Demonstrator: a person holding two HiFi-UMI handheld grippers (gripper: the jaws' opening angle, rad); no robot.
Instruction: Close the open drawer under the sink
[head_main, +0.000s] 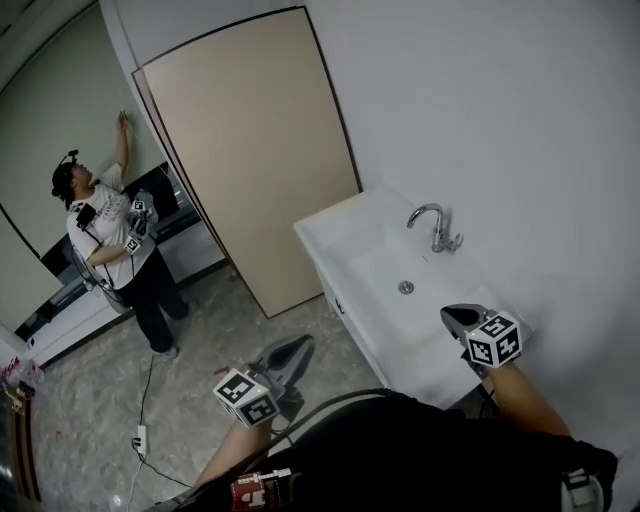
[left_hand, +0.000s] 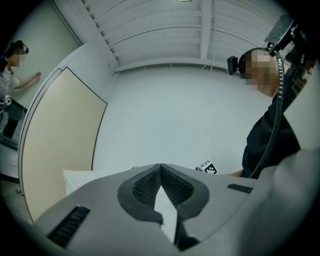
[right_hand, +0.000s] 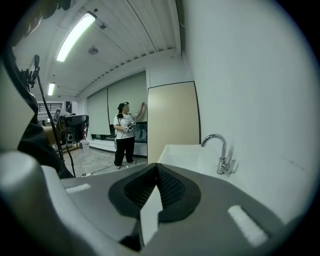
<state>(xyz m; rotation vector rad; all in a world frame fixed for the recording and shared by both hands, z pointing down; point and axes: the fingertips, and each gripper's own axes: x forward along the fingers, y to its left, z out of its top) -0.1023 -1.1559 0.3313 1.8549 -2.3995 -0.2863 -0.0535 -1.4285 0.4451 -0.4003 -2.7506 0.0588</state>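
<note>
Jaws are pressed together on nothing on both the left gripper (head_main: 297, 350) and the right gripper (head_main: 452, 315), both held clear of the sink (head_main: 338, 226), whose drawer (head_main: 347, 322) underneath looks flush, so I'd judge the closing done.

Marbled grey floor (head_main: 90, 400) runs off to the left of my left tongs (head_main: 303, 346), with a white power strip (head_main: 141, 438) and its thin cable (head_main: 146, 385) lying on it. White sink top (head_main: 340, 225) is just ahead of my right tongs (head_main: 452, 313), chrome tap (head_main: 436, 228) standing on its far side.
</note>
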